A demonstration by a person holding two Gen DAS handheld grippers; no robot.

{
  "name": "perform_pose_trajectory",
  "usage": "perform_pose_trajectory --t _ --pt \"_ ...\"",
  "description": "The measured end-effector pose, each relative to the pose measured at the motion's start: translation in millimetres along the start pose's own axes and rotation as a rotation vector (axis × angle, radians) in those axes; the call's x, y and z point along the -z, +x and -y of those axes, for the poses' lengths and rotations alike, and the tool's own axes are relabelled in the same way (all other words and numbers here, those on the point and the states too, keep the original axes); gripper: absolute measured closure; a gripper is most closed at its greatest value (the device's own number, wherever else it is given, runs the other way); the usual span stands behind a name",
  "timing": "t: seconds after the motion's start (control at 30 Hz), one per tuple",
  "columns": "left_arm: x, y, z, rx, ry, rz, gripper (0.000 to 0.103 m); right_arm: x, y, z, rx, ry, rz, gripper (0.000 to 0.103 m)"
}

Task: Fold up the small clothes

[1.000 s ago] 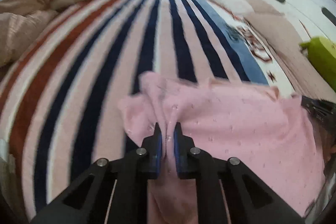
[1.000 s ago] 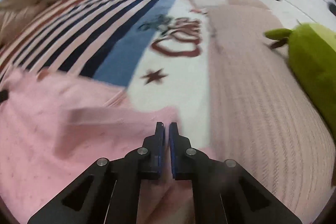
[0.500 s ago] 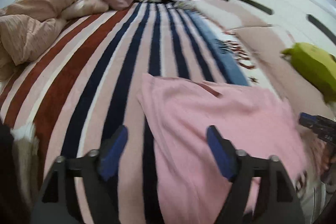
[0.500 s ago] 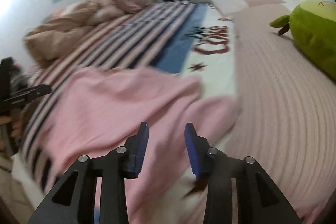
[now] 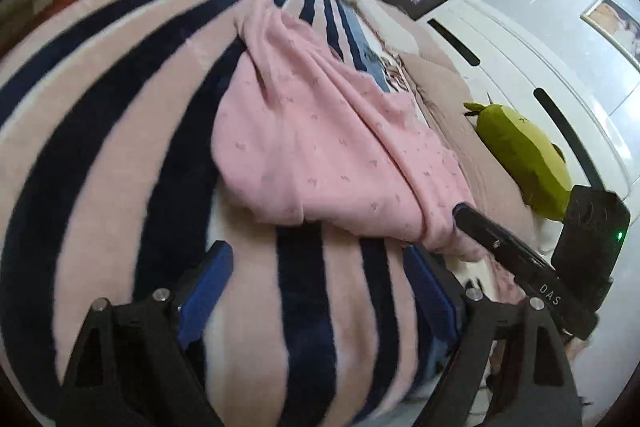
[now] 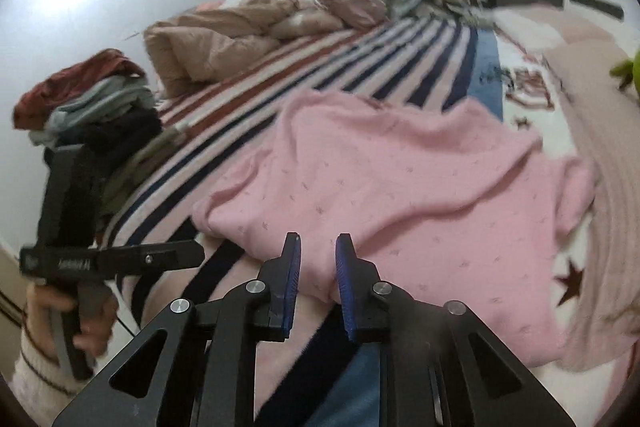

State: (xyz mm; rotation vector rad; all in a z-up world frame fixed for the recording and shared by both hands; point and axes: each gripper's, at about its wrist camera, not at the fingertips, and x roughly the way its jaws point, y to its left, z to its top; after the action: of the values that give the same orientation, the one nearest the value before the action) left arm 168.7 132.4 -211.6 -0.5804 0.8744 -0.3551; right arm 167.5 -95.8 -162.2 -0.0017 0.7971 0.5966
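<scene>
**On the striped bed, a pink garment lies loose**

On the striped blanket (image 5: 120,115) the pink garment (image 6: 400,195) lies rumpled. The left gripper (image 5: 320,287) gapes, empty; the right gripper (image 6: 318,267) has been narrowing, nothing pinched. Only the right view shows the clothes pile (image 6: 88,107).

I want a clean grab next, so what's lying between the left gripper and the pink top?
Nothing but bare striped blanket. In the left wrist view, the open left gripper hangs just short of the pink top, with only stripes between.
</scene>
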Motion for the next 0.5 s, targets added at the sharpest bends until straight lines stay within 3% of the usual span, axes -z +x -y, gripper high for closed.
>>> perform_pose_trajectory --t 0.07,0.17,0.2,0.27,0.3,0.37,0.47,0.5 --pt "-2.5 2.3 -0.3 0.014 -0.019 0.034 0.019 6.6 -2.5 8.2 0.053 0.031 0.021 0.088" --pt "-10.4 7.3 -3.4 0.017 -0.055 0.067 0.019 24.9 -29.9 36.7 0.105 0.122 0.089 0.062" --pt "-13.0 9.1 -3.5 0.012 -0.053 0.073 0.019 33.4 -41.9 46.2 0.152 0.141 0.117 0.050" --pt "-18.1 12.8 -2.6 -0.003 -0.044 0.075 0.023 47.7 -58.1 61.5 0.233 0.160 0.141 0.042" --pt "-19.1 13.9 -2.3 -0.009 -0.042 0.078 0.029 54.6 -63.2 70.0 0.252 0.179 0.139 0.040" --pt "-22.5 17.0 -5.5 -0.006 -0.072 0.089 0.041 64.7 -65.7 87.4 0.200 0.226 0.121 0.040" --pt "-25.9 21.2 -11.8 -0.008 -0.109 0.091 0.066 68.9 -59.7 90.4 0.115 0.229 0.126 0.040" --pt "-27.5 22.2 -14.1 -0.013 -0.115 0.091 0.080 67.1 -55.2 88.3 0.097 0.224 0.130 0.044"
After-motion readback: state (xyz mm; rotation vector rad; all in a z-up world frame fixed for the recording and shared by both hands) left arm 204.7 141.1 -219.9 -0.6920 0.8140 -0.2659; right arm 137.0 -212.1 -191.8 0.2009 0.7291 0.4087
